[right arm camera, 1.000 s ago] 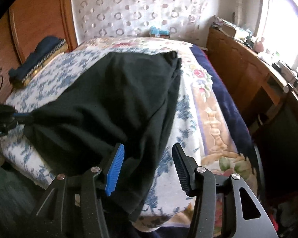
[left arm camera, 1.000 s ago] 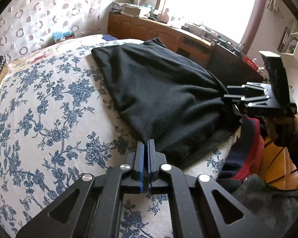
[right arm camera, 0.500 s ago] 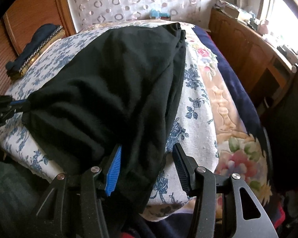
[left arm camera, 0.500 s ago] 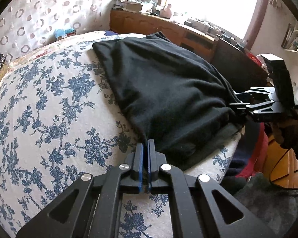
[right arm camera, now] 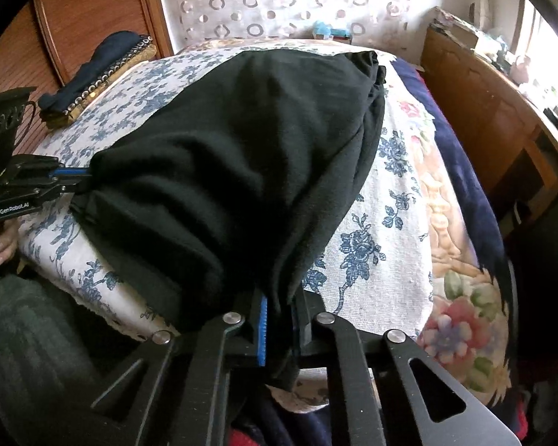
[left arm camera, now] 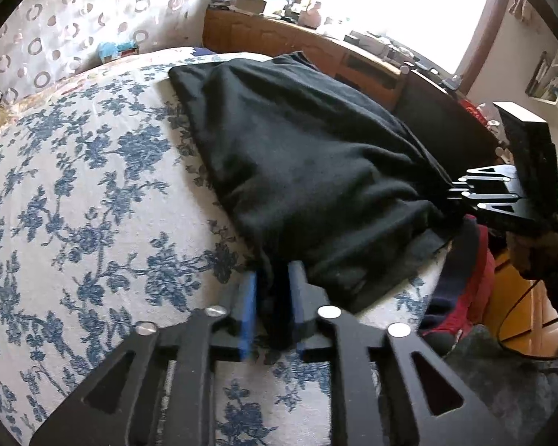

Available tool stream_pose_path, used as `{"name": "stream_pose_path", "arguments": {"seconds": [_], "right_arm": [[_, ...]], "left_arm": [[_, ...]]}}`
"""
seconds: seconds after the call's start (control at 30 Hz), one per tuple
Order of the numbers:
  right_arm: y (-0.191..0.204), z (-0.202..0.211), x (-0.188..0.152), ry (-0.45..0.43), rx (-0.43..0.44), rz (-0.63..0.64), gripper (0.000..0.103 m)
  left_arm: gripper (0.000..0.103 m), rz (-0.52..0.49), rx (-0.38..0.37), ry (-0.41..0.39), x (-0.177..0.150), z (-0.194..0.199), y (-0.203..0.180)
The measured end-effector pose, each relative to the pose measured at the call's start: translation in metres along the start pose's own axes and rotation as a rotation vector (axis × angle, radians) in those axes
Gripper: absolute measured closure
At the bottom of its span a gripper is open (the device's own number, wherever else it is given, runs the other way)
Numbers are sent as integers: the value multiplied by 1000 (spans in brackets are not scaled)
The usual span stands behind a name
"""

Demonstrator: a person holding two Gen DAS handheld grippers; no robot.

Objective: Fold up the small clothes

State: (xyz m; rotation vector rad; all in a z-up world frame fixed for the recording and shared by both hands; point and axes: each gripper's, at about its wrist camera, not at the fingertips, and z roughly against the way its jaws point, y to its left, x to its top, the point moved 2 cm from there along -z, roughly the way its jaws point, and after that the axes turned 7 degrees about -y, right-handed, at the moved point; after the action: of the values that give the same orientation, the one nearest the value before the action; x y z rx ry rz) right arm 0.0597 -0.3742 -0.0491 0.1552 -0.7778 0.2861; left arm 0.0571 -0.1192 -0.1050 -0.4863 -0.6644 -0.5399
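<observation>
Right gripper [right arm camera: 279, 319] clamped on the black garment's [right arm camera: 241, 171] near corner at the bed's [right arm camera: 387, 230] near edge, having just closed from half open. Left gripper [left arm camera: 272, 299] slightly parted after opening from shut, dark cloth between its pads, pressure unclear. Bare floral cover stretching open toward the bed's left edge.

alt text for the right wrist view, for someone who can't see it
The right hand-held gripper is clamped on the near corner of a black garment spread on a blue-floral bedspread. At the left edge, the left hand-held gripper has the garment's other near corner between its jaws. A wooden dresser stands to the right.
</observation>
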Motion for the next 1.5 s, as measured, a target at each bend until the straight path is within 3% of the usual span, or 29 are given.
{"name": "stream_pose_path", "arguments": {"seconds": [0.07,0.2,0.23,0.27,0.33,0.5,0.67,0.77,1.0,1.17,1.27,1.33,1.5], "right_arm": [[1,2,1,-9,3,5,96],[0,10,3,-31,20,7,96],[0,13,4,-44,29,7,96],[-1,17,6,-60,32,5,96],[-3,25,10,-89,47,-5,96],[-6,41,17,-153,61,-10,97],[-12,58,33,-243,44,-10,97],[-15,64,44,-284,27,-1,97],[-1,45,22,-156,65,-17,97],[11,20,-11,-35,-21,-25,97],[12,17,-14,-29,-103,-15,78],[9,17,-14,-33,-165,-23,54],[17,4,-18,16,-116,-63,51]], "left_arm": [[72,-9,-2,-3,0,-1,-3],[72,-29,17,-16,0,-2,-6],[74,-35,18,-17,-1,-1,-7],[86,-39,9,-13,-1,-2,-8],[98,-29,-19,-5,0,-2,-8],[100,-33,-30,-87,18,19,-11],[100,-70,1,-173,59,36,-12],[100,-87,9,-168,69,36,-13],[100,-107,34,-113,41,26,-19],[100,-82,32,-89,23,20,-13],[100,-72,28,-91,20,20,-10],[100,-70,28,-91,19,19,-9],[100,-61,31,-81,16,16,-7]]}}
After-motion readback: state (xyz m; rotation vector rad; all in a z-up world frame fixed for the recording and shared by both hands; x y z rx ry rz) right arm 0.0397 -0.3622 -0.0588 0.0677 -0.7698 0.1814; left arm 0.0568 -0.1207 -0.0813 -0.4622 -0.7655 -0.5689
